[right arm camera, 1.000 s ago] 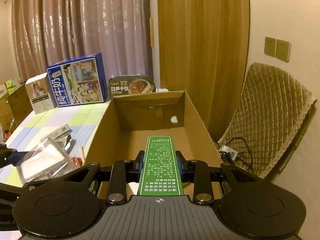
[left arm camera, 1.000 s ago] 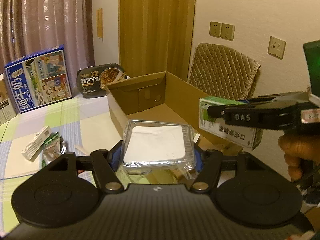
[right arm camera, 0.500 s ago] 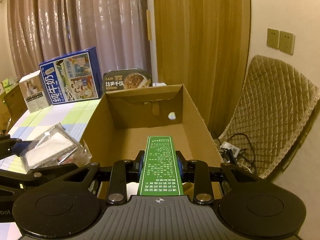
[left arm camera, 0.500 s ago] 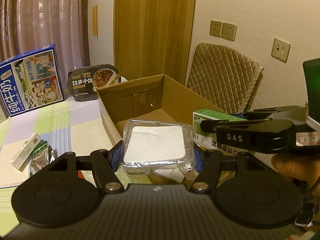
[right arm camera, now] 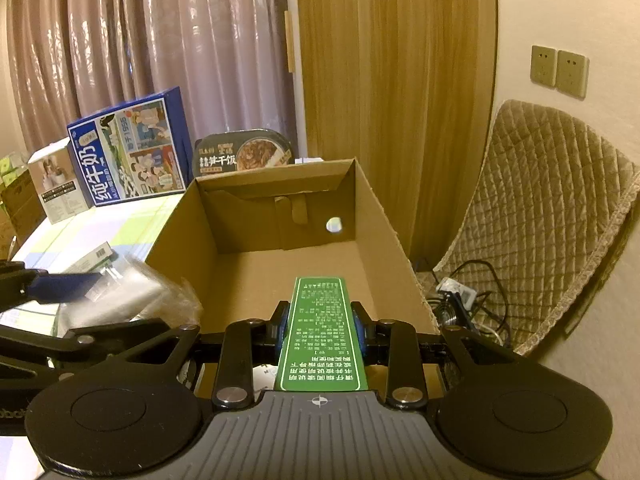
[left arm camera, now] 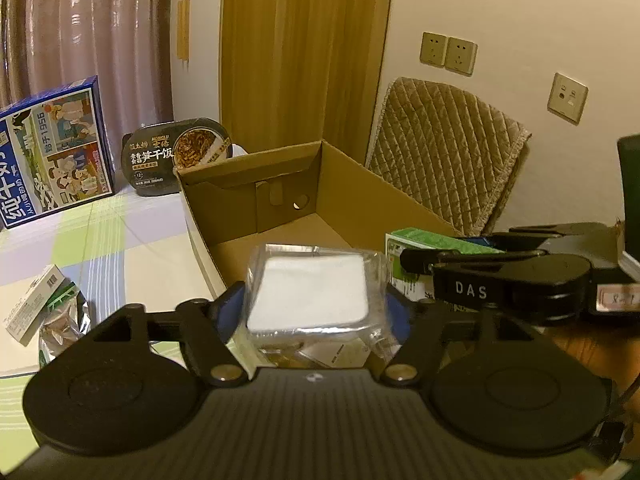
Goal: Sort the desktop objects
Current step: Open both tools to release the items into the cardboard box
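From the left wrist, the left gripper [left arm camera: 316, 300] has its jaws clamped on a clear-wrapped white packet [left arm camera: 310, 294], held above the near left corner of the open cardboard box [left arm camera: 352, 184]. A second ago the box sat further off to the right; now it fills the middle of the view and the packet overlaps its floor. The right gripper [left arm camera: 404, 258] reaches in from the right, carrying the green box [left arm camera: 424, 240] over the carton's near end, closer to the packet than before. On the checked surface [left arm camera: 120, 240] to the left lie a small white carton [left arm camera: 34, 304] and a foil pouch [left arm camera: 60, 320]; a blue milk case [left arm camera: 52, 176] and a black meal tray [left arm camera: 176, 160] stand behind.

From the right wrist, the right gripper [right arm camera: 320, 330] has its jaws closed on the green box [right arm camera: 322, 332], pointing lengthwise into the cardboard box [right arm camera: 256, 248]. The packet [right arm camera: 132, 300], blurred, now sits at the box's left wall, nearer than before.
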Action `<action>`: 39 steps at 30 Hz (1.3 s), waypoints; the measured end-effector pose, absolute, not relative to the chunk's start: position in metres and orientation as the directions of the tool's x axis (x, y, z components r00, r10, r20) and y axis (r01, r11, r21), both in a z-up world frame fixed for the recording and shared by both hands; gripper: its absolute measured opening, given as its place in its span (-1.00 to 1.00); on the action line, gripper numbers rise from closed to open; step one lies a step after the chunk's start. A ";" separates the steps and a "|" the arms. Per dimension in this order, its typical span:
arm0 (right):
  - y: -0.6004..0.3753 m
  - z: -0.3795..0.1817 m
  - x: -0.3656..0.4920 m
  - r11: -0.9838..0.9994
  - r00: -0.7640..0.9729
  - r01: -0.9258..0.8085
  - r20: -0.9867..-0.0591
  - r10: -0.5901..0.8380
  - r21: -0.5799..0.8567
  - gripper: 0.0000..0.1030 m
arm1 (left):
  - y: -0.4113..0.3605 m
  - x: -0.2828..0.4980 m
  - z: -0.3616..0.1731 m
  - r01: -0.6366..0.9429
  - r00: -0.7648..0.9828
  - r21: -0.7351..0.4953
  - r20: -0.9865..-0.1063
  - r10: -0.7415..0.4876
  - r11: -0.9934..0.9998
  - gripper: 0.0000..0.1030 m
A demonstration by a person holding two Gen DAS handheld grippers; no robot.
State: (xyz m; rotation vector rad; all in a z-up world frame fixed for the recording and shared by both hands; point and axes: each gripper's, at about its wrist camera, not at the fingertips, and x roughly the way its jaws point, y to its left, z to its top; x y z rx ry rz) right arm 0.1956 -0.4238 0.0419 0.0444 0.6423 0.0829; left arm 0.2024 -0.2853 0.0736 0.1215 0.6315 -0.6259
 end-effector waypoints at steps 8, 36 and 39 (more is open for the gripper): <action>-0.419 0.040 0.197 0.995 0.795 -0.072 -0.599 0.096 0.063 -0.46 | -0.275 0.200 0.082 0.563 0.659 -0.074 -0.561 -0.501 0.823 0.37; -0.400 0.050 0.187 0.995 0.833 -0.078 -0.544 0.099 0.062 0.45 | -0.236 0.189 0.077 0.497 0.679 -0.058 -0.596 -0.429 0.866 0.48; -0.399 0.052 0.178 0.995 0.834 -0.072 -0.543 0.101 0.074 0.45 | -0.229 0.183 0.076 0.489 0.680 -0.058 -0.599 -0.422 0.870 0.52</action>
